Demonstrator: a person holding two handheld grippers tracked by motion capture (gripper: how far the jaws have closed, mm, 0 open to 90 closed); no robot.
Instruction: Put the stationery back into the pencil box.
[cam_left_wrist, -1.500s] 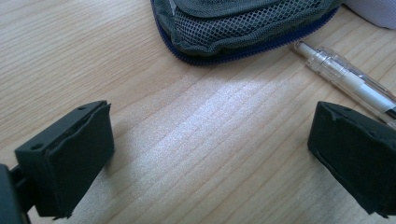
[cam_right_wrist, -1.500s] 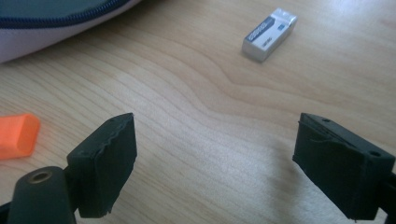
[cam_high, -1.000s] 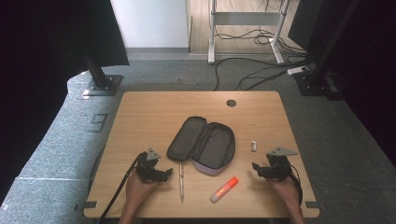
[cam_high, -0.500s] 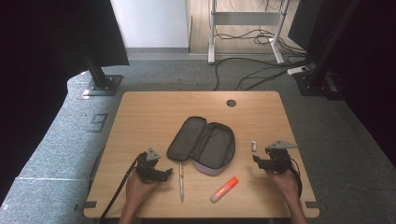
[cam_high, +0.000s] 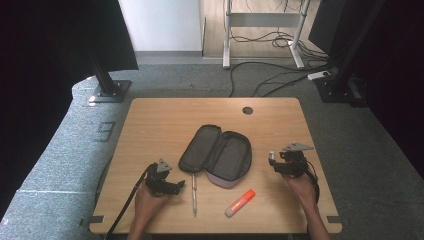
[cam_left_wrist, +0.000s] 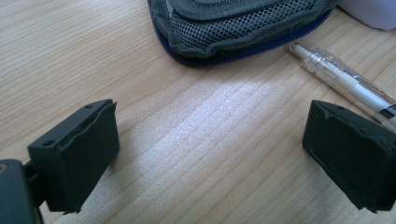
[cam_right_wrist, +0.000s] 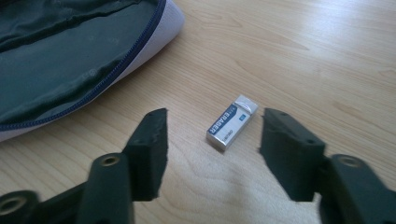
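The right tongs (cam_right_wrist: 212, 154) are standing released, jaws spread wide, and the eraser (cam_right_wrist: 232, 122) is lying flat on the worktop (cam_right_wrist: 327, 56) just ahead of the gap between them, touching neither jaw. In the high view the same right tongs (cam_high: 281, 165) are sitting near the worktop's right side with the eraser (cam_high: 271, 155) at their tip, a little apart from the open case (cam_high: 216, 155).

The step in hand looks like picking up the eraser, probably to drop it into the case. To do it well, the tongs are needing a small push forward so the eraser sits fully between the jaws rather than at their tips. The eraser is lying slightly askew to the jaws, so a slight turn of the hand would line the jaws up with its long sides. The jaws should be nearly grazing the wood before closing, since the eraser is low and flat. A gentle squeeze should be enough; too hard and it may pop out.

The left tongs (cam_left_wrist: 210, 172) are likewise released and gripping nothing, low over bare wood. The pen (cam_left_wrist: 345, 84) is lying just beyond the right-hand jaw in this view, beside the case (cam_left_wrist: 233, 23) edge. In the high view an orange marker (cam_high: 240, 202) is lying nearer the front edge.
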